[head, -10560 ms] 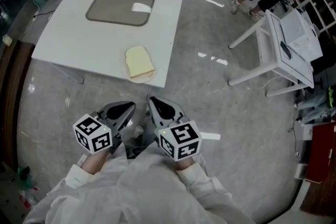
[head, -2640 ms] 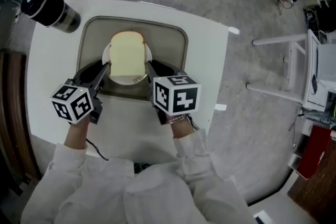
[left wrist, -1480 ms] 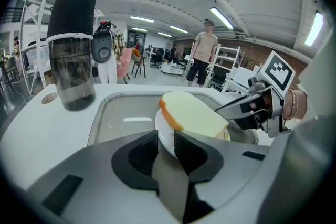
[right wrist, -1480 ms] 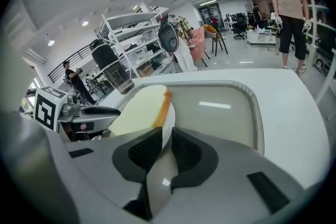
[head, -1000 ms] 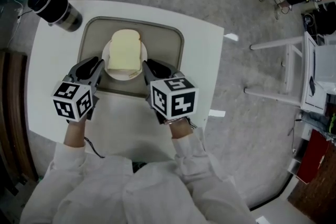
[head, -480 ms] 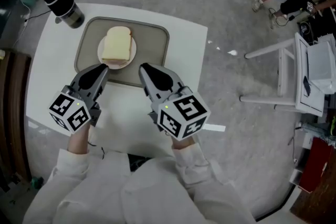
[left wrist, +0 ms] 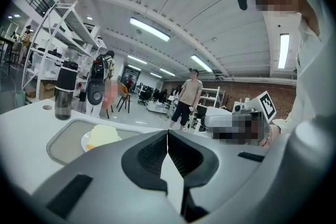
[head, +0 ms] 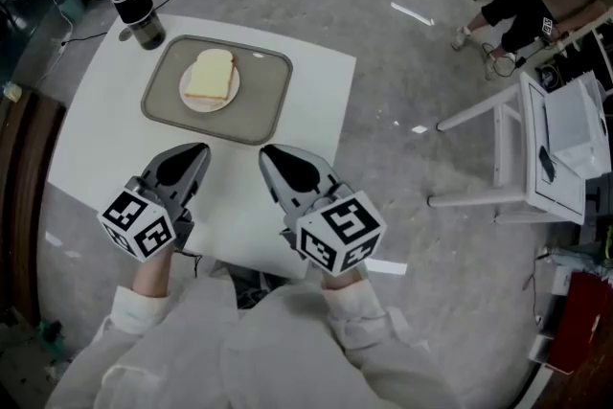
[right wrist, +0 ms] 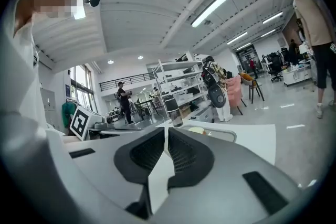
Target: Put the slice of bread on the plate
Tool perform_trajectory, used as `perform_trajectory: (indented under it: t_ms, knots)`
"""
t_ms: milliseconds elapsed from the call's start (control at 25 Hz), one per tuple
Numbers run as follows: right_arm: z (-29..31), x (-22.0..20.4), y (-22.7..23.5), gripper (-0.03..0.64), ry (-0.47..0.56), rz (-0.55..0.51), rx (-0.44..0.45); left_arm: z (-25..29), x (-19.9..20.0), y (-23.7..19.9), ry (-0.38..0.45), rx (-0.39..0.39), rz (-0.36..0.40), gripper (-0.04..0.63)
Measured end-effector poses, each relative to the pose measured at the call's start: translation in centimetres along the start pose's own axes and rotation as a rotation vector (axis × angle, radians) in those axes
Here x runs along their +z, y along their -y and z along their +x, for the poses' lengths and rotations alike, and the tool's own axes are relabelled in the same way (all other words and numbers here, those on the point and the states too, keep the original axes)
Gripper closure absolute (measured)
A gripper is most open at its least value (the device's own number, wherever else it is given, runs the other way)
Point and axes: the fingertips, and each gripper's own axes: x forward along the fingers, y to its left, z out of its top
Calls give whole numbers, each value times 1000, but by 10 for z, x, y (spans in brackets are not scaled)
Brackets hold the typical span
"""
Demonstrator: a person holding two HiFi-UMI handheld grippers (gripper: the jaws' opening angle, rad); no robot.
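Hovering my left gripper [head: 192, 154] and right gripper [head: 277, 158] short of the tray [head: 264, 101], both jaws together, empty. Bread slice [head: 211, 75] lies on plate [head: 191, 100]: looks done, just park.

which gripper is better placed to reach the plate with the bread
Left, by a little. The left gripper lies nearly in line with the plate holding the bread; the right gripper sits off to the side. Both are shut and empty.

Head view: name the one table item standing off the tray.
The dark bottle, upright on the bare table at the tray's far left corner; the plate with the bread slice lies in the tray.
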Motion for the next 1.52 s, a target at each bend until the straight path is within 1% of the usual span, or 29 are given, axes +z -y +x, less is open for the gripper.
perform_trajectory:
  t_ms: [160, 320, 480, 640, 720, 880, 1040, 1160, 1280, 1520]
  knots:
    - [-40, -9, -9, 586, 2, -1, -6, -12, -15, 42, 2, -8, -4, 584]
    - [-66, -29, -18, 589, -21, 9, -8, -22, -35, 77, 8, -28, -67, 584]
    - [-85, -45, -27, 592, -40, 31, 3, -32, -49, 106, 14, -33, -99, 584]
    - [-94, -57, -38, 594, -69, 18, 16, -40, -57, 125, 26, -55, -130, 584]
    - [-98, -60, -40, 595, -81, 9, 18, -39, -61, 130, 26, -66, -147, 584]
    - [-104, -68, -43, 595, -96, 13, 12, -36, -66, 137, 6, -88, -154, 584]
    - [-107, -71, -45, 595, -102, 13, 13, -31, -62, 144, -5, -119, -159, 584]
    - [-106, -70, -47, 595, -105, 3, 13, -27, -63, 148, -25, -131, -140, 584]
    - [-104, -67, -47, 597, -95, 6, -2, -27, -69, 150, -53, -142, -138, 584]
    - [-107, -66, -34, 601, -102, -33, -64, -21, -80, 152, -109, -163, -107, 584]
